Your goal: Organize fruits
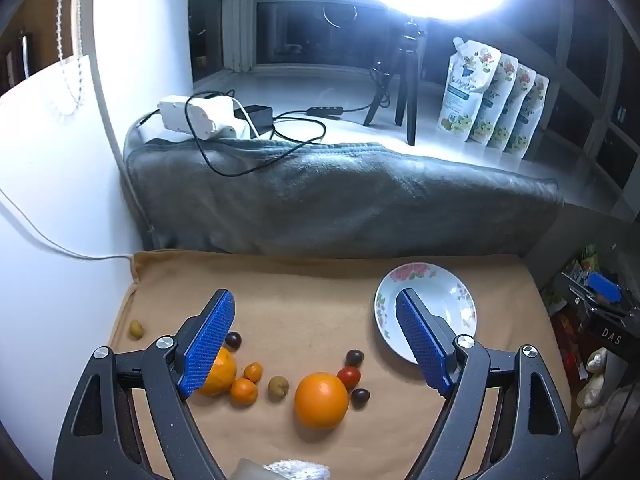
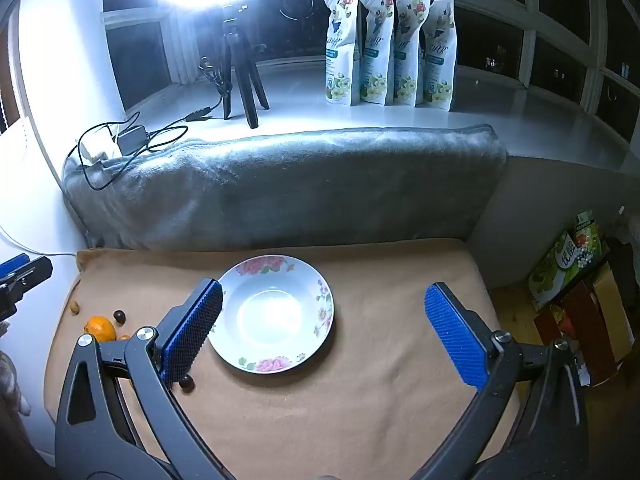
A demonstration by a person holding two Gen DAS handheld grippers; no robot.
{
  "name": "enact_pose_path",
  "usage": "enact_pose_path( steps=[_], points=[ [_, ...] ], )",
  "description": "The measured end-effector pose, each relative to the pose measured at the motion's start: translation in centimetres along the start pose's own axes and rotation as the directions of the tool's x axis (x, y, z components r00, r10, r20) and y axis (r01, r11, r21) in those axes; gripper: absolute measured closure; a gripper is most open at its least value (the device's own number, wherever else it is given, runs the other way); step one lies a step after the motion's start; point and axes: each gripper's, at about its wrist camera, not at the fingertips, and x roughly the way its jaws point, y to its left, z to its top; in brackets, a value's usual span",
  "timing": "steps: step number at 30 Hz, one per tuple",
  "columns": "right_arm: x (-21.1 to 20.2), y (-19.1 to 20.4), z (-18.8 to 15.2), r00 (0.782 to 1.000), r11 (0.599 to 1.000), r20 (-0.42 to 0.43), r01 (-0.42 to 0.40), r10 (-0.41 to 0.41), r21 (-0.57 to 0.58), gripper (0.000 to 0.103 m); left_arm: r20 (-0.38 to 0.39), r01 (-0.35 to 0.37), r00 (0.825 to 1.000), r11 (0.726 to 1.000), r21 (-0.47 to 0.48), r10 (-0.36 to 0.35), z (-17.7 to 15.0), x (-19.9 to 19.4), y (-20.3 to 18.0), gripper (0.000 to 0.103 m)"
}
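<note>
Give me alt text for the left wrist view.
Open left gripper hangs over a tan mat with two oranges, small citrus, grapes and a tomato scattered; an empty floral plate sits right.

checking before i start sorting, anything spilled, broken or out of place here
Nothing is spilled or damaged. The floral plate sits empty and upright, while the fruit lies loose on the tan cloth; one green grape sits apart near its left edge.

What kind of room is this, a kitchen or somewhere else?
Probably a home's bay-window nook at night, not a kitchen: dark window panes above a white sill, refill pouches standing on it, and a ring light on a tripod.
</note>
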Motion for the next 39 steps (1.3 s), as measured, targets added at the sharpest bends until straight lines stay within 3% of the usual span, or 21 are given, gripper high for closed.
enact_pose_path(
  steps=[6, 39],
  points=[
    [-0.1, 0.1, -0.2, 1.0, 1.0, 0.004, -0.007, 0.007, -0.003, 0.0, 0.012, 0.029, 1.0, 0.999, -0.037, -0.029, 0.3, -0.5, 0.8, 0.02],
    [-1.3, 0.4, 0.7, 0.999, 1.0, 0.026, -0.023, 0.023, 0.011, 0.0, 0.034, 0.023, 0.999, 1.0, -0.021, -0.022, 0.3, -1.1, 0.0, 0.02]
  ],
)
